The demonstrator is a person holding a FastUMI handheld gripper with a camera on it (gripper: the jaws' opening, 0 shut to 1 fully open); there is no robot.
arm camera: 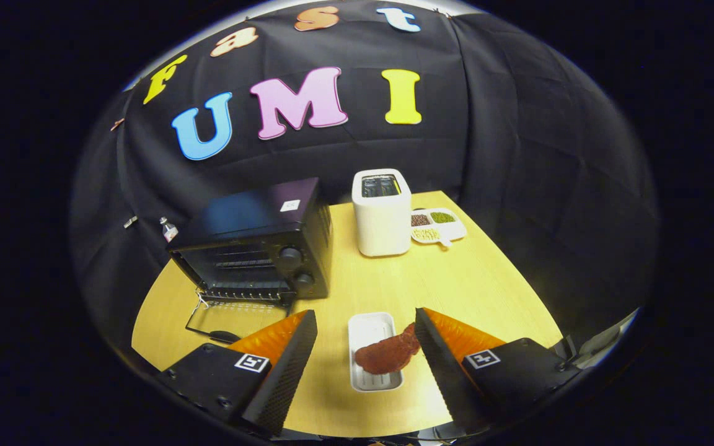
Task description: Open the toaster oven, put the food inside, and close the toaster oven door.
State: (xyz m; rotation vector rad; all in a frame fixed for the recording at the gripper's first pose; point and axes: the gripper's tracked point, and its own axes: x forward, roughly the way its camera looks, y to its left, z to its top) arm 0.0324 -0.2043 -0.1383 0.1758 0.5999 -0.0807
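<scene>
A black toaster oven (pixel 258 241) stands on the wooden table (pixel 468 291), ahead of my left finger. Its glass door (pixel 230 319) is folded down flat onto the table, and the wire rack inside shows. A reddish-brown slab of food (pixel 388 354) lies across a small white tray (pixel 372 353) between my fingers, its right end close to the right finger (pixel 437 353). My gripper (pixel 366 337) is open above the tray, and neither finger presses on the food.
A white slot toaster (pixel 382 212) stands beyond the tray, to the right of the oven. Beside it sits a white divided dish (pixel 437 226) of beans and grains. A small bottle (pixel 169 230) stands behind the oven's left side.
</scene>
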